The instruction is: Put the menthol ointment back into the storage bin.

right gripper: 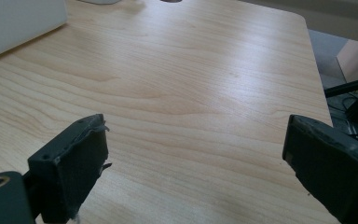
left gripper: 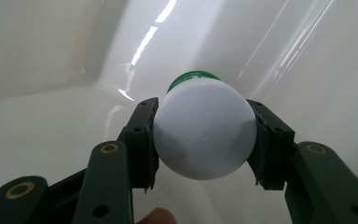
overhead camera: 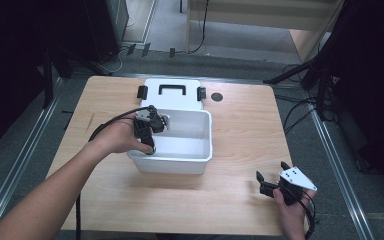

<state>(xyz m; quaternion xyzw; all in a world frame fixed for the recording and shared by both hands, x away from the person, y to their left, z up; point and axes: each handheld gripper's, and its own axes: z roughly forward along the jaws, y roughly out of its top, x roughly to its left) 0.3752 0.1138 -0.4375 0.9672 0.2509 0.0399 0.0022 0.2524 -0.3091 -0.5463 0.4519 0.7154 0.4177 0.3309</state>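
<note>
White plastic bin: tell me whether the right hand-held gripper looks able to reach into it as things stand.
Probably yes: the right hand-held gripper is open and empty, bare wooden table lies between, and the white plastic bin is lidless, though the left hand-held gripper occupies one end.

White bin (overhead camera: 200, 150) walls hem the left tongs (overhead camera: 152, 131), lid (overhead camera: 172, 94) behind, open tabletop (right gripper: 191, 93) before right tongs (overhead camera: 272, 181)

Setting: a lab or recording studio. A bare wooden table (overhead camera: 240, 125) is ringed by metal floor rails (overhead camera: 20, 160), loose cables (overhead camera: 300, 107) and dark stand legs (overhead camera: 290, 75) on grey carpet; black curtains are seen at both sides.
</note>
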